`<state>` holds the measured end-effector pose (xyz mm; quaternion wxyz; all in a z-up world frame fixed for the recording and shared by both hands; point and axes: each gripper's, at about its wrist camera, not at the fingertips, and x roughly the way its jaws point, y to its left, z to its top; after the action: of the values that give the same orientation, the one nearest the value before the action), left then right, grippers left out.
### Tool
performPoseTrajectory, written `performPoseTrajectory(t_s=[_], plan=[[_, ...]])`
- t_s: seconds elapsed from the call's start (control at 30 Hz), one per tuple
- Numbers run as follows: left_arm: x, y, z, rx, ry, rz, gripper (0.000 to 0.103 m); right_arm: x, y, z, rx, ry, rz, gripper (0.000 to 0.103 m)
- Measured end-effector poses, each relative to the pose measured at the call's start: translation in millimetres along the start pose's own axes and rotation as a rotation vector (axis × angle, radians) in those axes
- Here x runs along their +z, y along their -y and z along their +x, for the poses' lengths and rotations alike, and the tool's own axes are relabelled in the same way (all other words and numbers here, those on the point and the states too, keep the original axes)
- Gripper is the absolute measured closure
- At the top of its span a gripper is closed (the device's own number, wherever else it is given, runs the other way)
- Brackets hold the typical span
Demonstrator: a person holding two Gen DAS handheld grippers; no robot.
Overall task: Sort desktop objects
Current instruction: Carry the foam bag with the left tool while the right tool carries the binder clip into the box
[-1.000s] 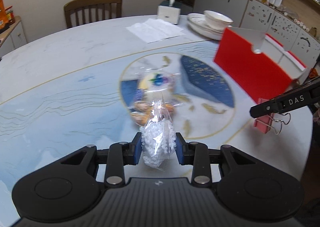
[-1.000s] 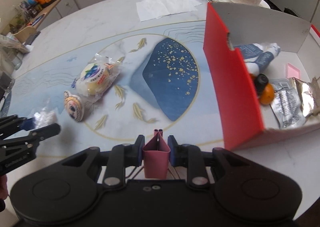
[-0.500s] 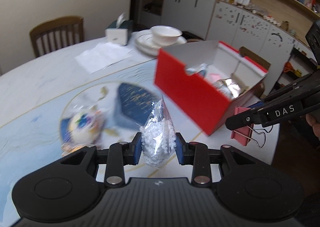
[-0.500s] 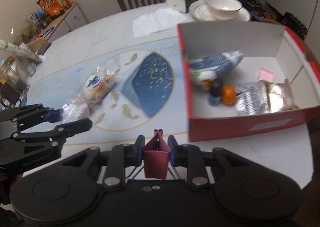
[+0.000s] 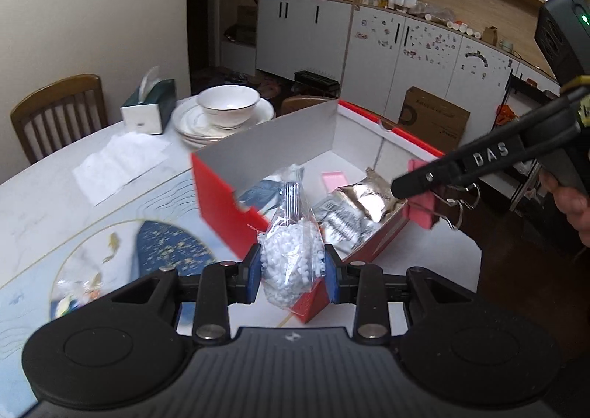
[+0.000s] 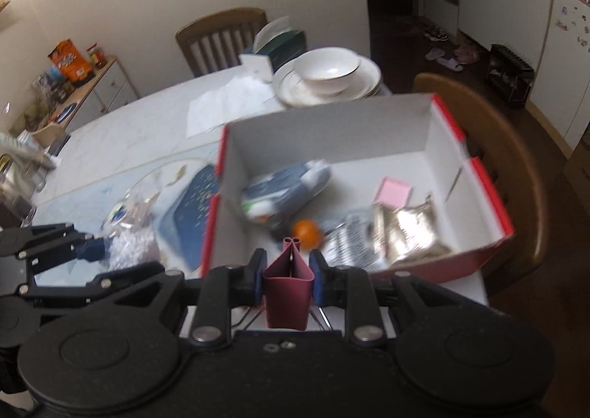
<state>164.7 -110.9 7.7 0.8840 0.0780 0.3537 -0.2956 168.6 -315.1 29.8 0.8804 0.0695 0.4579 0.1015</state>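
The left hand-held gripper [image 5: 293, 272] is clamped on a clear bag of white beads [image 5: 291, 255], held above the tabletop [image 5: 44, 193] at the near corner of the red box [image 5: 225, 204]. The right hand-held gripper [image 6: 288, 276] is clenched on a pink binder clip [image 6: 288, 283] over the box's near wall. Inside the box lie an orange [image 6: 305, 233], foil packets [image 6: 405, 230] and a pink pad [image 6: 394, 192]. At twelve o'clock beyond the box, a bowl [image 6: 328, 69] sits on plates.

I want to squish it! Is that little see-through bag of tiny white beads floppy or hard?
Probably floppy: the clear plastic bag of white beads bulges between the left gripper pads, and its thin empty top stands crinkled. It likely weighs little, being small loose beads. The slick film could slip if squeezed softly.
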Motion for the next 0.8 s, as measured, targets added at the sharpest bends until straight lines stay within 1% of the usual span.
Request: performPoseTrajectory(t_s=[0.2, 0.33, 0.43, 0.6, 0.7, 0.8], plan=[[20, 17, 27, -0.007, -0.037, 0.021, 0.070, 17, 31, 7, -0.007, 0.012, 0.019, 0.080], [38, 23, 41, -0.028, -0.044, 0.020, 0.070, 28, 45, 7, 0.001, 0.028, 0.024, 0.080], [50, 27, 56, -0.026, -0.062, 0.035, 0.070, 38, 54, 10, 0.003, 0.034, 0.023, 0.080], [65, 31, 87, -0.026, -0.105, 0.043, 0.070, 55, 70, 28, 0.002, 0.015, 0.045, 0.080], [72, 34, 104, -0.028, -0.124, 0.055, 0.070, 62, 75, 40, 0.003, 0.006, 0.037, 0.080], [75, 36, 122, -0.027, -0.159, 0.061, 0.070, 67, 80, 52, 0.001, -0.004, 0.032, 0.080]])
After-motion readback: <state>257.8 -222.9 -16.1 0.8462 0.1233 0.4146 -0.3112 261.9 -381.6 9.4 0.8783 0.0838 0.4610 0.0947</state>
